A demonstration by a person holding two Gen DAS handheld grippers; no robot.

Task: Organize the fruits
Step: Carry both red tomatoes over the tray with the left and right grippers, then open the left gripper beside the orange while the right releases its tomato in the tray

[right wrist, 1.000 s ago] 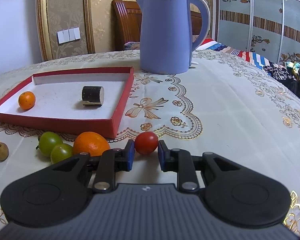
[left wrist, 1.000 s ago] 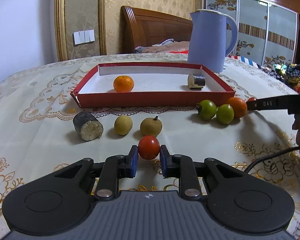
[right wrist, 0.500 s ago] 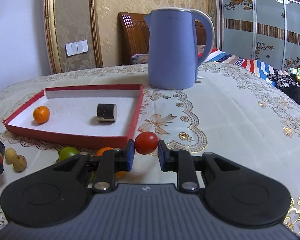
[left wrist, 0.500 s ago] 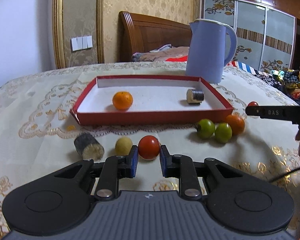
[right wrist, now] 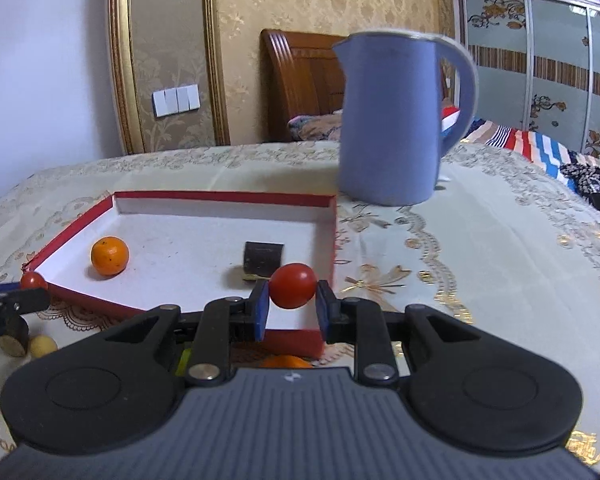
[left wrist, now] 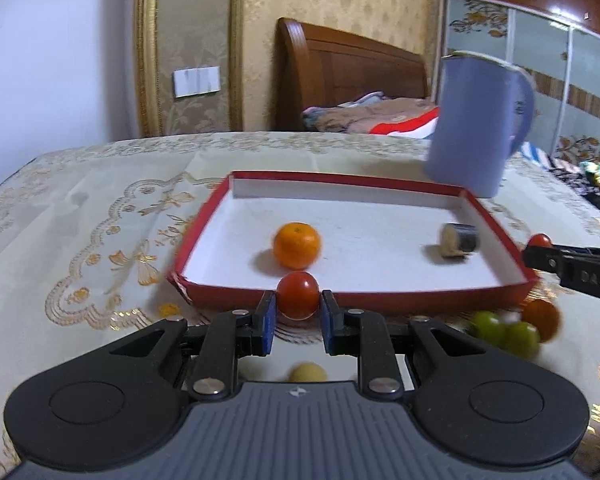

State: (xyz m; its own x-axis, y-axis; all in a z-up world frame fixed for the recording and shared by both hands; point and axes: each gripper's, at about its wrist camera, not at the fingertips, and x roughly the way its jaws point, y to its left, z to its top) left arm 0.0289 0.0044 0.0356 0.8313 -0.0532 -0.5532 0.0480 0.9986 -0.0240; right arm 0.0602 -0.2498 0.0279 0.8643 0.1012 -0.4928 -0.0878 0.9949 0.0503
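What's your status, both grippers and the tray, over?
Left gripper shut on red tomato, at the red tray near wall. Right gripper shut on second tomato, over tray's corner. Orange and dark cylinder inside; landing spots free.

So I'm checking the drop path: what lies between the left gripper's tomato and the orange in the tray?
In the left wrist view, only the red tray's near wall separates the tomato from the orange.

Dim indoor light, motion blur, fisheye warp
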